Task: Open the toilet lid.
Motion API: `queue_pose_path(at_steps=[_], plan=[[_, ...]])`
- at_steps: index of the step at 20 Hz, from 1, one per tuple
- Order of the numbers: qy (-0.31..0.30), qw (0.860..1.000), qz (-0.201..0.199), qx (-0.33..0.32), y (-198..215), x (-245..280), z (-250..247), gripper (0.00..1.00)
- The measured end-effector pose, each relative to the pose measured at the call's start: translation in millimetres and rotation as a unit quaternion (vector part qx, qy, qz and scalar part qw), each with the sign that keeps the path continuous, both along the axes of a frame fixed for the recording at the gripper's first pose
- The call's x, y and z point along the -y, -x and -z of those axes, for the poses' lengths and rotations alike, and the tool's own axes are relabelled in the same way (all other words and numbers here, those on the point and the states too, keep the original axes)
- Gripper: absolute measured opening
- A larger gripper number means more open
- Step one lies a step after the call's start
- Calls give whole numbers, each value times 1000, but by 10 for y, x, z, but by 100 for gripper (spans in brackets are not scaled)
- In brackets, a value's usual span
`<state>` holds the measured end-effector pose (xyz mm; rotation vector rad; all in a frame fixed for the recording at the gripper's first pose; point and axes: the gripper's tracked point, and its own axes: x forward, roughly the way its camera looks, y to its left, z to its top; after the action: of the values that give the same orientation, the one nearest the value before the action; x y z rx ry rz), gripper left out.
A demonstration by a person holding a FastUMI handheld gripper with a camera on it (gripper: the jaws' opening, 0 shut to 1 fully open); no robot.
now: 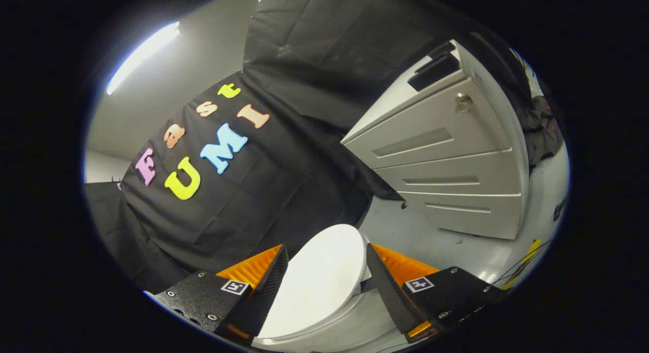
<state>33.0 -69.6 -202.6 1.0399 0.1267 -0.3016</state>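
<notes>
The gripper [327, 272] is rolled over to one side, so the whole booth appears tilted: the floor slopes and the cabinet leans. Its two fingers [263, 287] are spread wide apart, with nothing pressed between them. One finger sits toward the black cloth wall [284, 155]; the other lies toward the open floor.

The smooth white plastic toilet lid [319, 282] shows in the gap between the fingers, its rounded far end reaching just beyond the fingertips. The lid lies down flat on the white toilet bowl [350, 322], whose rim and outer wall show beneath it, close to the base of the fingers. Whether either finger touches the lid cannot be told; both seem to flank it with a thin margin on each side, and the view looks down onto its top surface from close above.

Beyond the toilet, on the pale grey floor [436, 241], stands a light grey metal drawer cabinet [446, 165] with three drawer fronts, each with a recessed handle slot, and a small round lock [462, 102] near the top drawer. A dark flat object [433, 69] rests on the cabinet's top. A long bright ceiling light [144, 54] glows above the cloth wall. Thin cables and a yellow strip [525, 261] lie on the floor past the cabinet.
</notes>
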Motion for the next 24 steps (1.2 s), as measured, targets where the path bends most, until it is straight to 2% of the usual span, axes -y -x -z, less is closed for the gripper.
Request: queue_pose_path(at_steps=[4, 10, 12, 15, 16, 18, 21, 23, 24], plan=[[-47, 998, 10, -31, -67, 19, 425, 95], [-128, 989, -15, -75, -144, -126, 1049, 94], [-150, 986, -20, -73, -146, -197, 1133, 87], [-172, 983, -15, -63, -211, -165, 1164, 71], [-175, 983, -15, -58, -263, -194, 1150, 69], [-171, 984, -23, -53, -362, -238, 1131, 65], [-158, 985, -52, -55, -482, -339, 1074, 53], [-157, 984, -48, -65, -468, -255, 1120, 44], [-158, 984, -45, -70, -477, -248, 1138, 43]])
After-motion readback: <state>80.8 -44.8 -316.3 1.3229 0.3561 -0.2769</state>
